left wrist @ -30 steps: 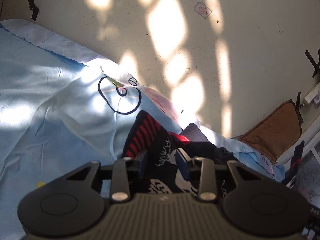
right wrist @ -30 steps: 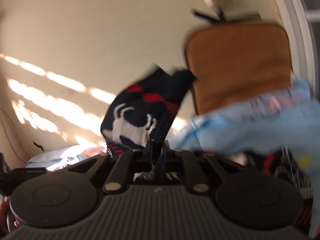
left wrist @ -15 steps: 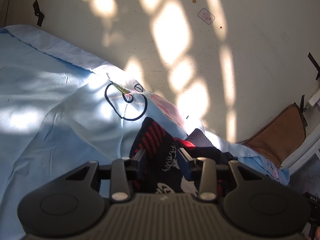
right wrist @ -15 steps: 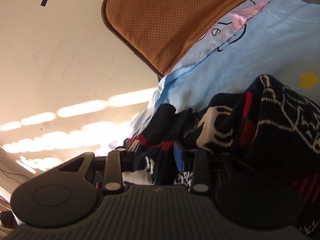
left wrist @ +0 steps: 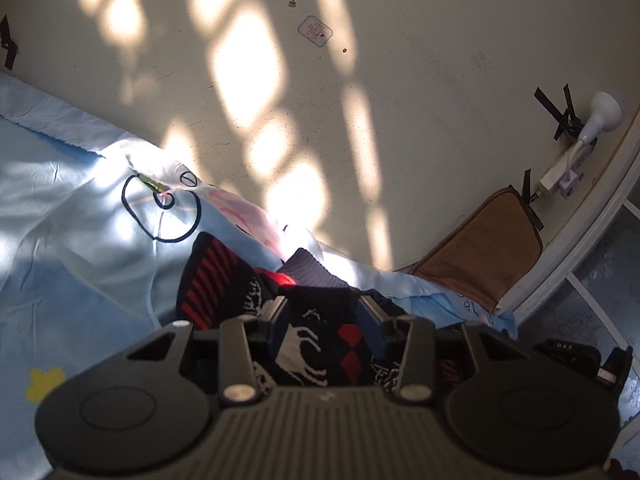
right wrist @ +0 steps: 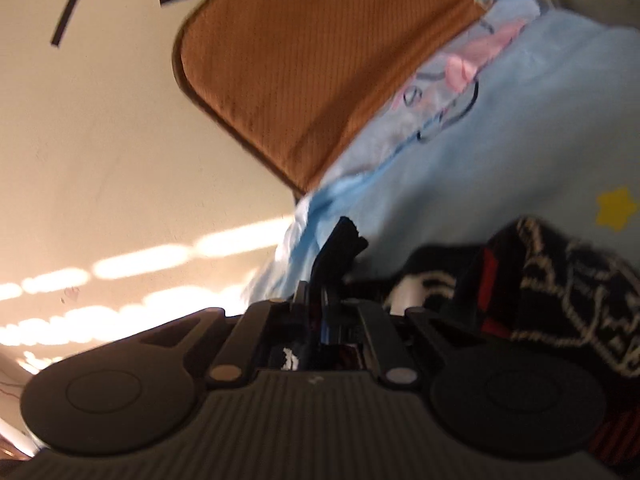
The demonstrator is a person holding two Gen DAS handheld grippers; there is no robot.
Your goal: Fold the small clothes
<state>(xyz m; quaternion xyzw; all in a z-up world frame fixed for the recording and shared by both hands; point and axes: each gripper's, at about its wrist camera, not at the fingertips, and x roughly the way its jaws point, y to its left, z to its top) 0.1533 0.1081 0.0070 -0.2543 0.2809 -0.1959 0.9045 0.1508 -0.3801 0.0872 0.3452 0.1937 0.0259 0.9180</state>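
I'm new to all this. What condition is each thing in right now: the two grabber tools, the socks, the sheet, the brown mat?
Left gripper: jaws apart, straddling a patterned sock, not clamped.
Right gripper: jaws closed on a dark sock edge.
Patterned socks: crumpled in a pile on the sheet, unfolded.
Blue sheet: spread out, wrinkled.
Brown mat: leaning against the wall.
Wall lamp: whether it is lit cannot be told.

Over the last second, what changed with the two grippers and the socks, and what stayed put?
The right gripper, which held a sock aloft, brought it down, opened, and has now shut on a dark sock cuff. The left gripper stayed open around the patterned sock, edging forward. The blue sheet stayed put.
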